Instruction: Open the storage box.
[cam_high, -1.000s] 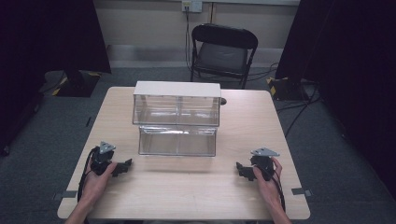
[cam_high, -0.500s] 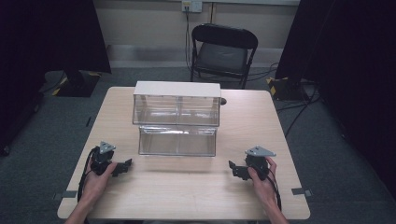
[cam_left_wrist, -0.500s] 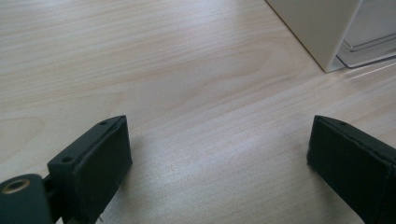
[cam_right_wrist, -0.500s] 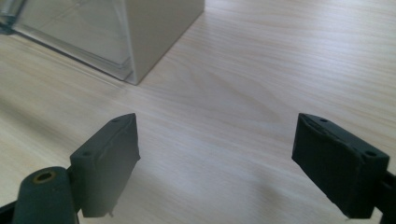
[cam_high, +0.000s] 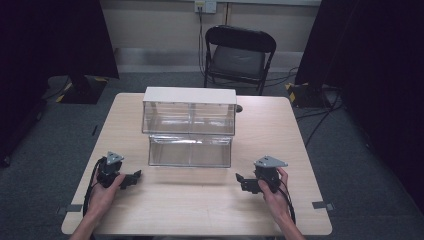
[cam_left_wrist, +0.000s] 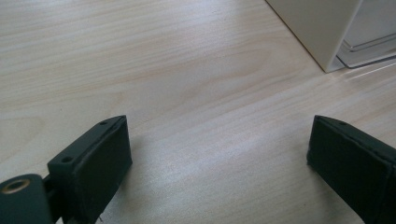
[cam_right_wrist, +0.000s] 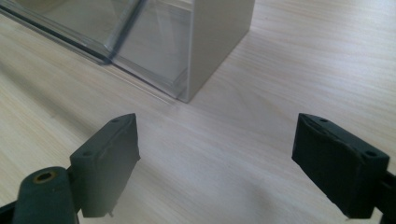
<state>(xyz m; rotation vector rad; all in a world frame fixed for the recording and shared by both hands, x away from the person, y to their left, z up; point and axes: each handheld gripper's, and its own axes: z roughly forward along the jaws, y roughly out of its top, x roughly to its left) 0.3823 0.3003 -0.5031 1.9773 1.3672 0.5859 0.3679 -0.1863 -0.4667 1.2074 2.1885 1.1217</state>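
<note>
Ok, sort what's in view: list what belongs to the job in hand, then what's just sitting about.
Job in hand:
- clear plastic two-tier drawer cabinet with white top
- left gripper, fingers open
- right gripper, fingers open

Just about:
- black folding chair behind the light wooden table
- small dark object behind the cabinet, too small to identify

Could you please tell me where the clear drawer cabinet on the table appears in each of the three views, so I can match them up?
High view: the drawer cabinet stands at the table's middle, its lower drawer pulled out toward the person.
Left gripper view: its white corner sits at the top right.
Right gripper view: its clear front and white side sit at the top, left of centre.
Shared landmark: the light wooden table.
</note>
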